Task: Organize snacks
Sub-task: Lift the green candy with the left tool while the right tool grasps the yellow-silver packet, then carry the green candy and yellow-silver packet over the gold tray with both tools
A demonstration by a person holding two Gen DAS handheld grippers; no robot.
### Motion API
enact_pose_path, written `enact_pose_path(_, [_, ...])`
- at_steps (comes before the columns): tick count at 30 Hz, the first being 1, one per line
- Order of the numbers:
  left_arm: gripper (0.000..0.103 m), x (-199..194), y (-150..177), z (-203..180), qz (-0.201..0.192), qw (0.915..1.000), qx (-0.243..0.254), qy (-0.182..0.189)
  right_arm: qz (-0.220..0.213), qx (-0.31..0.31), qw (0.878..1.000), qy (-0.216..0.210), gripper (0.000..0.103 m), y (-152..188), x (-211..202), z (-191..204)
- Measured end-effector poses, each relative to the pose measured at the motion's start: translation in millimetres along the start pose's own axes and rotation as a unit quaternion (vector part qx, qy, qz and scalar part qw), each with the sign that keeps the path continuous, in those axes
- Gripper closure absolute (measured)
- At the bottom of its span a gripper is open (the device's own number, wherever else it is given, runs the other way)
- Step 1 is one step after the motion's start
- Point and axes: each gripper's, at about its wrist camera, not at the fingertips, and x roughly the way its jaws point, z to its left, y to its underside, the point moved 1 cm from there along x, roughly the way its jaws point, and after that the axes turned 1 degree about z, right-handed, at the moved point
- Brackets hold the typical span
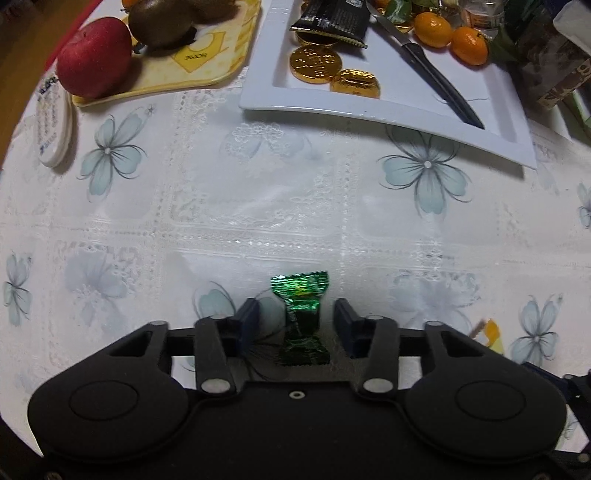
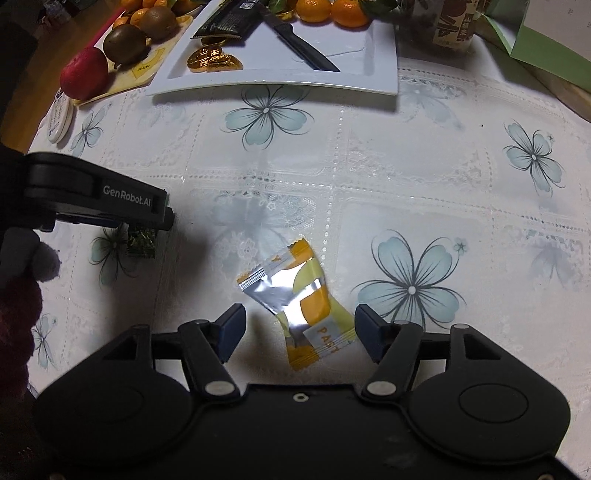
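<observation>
A green foil candy [image 1: 301, 317] lies on the flowered tablecloth between the open fingers of my left gripper [image 1: 295, 328], untouched by either pad. In the right wrist view the same candy [image 2: 142, 242] shows under the left gripper [image 2: 147, 221]. A yellow, orange and silver snack packet [image 2: 301, 306] lies on the cloth between the open fingers of my right gripper [image 2: 301, 332]. A white rectangular plate [image 1: 491, 122] at the back holds gold foil coins [image 1: 314, 62], a dark snack packet [image 1: 334, 18] and a black-handled knife [image 1: 436, 77]; the plate also shows in the right wrist view [image 2: 380, 74].
A yellow mat [image 1: 221, 59] at the back left carries a red apple [image 1: 94, 57] and kiwis [image 1: 162, 22]. Tangerines [image 1: 448, 35] sit at the plate's far edge. A white oval object [image 1: 53, 129] lies at the left. Boxes and a jar [image 2: 454, 22] stand at the back right.
</observation>
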Motion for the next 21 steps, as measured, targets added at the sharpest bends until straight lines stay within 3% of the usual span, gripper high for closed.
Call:
enact_pose_path(2, [0.08,-2,-6,-5,0.002,1.0,0.003,0.001,-0.006,-0.008,1.0,0.018,0.035,2,2,3])
enact_pose_path(5, [0.08,-2,-3,-11,0.006,1.0,-0.001,-0.001,-0.004,-0.006,0.999,0.034,0.038,3,7,4])
enact_pose_path(7, [0.08,-4,1,-14,0.011,0.9999,-0.008,-0.001,0.001,-0.009,0.999,0.048,0.056,4,8,6])
enact_pose_path(10, [0.08,-7,4,-13,0.016,0.9996,-0.021,0.001,-0.001,-0.015,0.999,0.051,0.071,6,2,10])
enact_pose_path(21, [0.08,-74,42,-16,-0.006,0.9988,-0.045,0.018,0.014,0.115,0.993,-0.017,0.072,15,-57,-28])
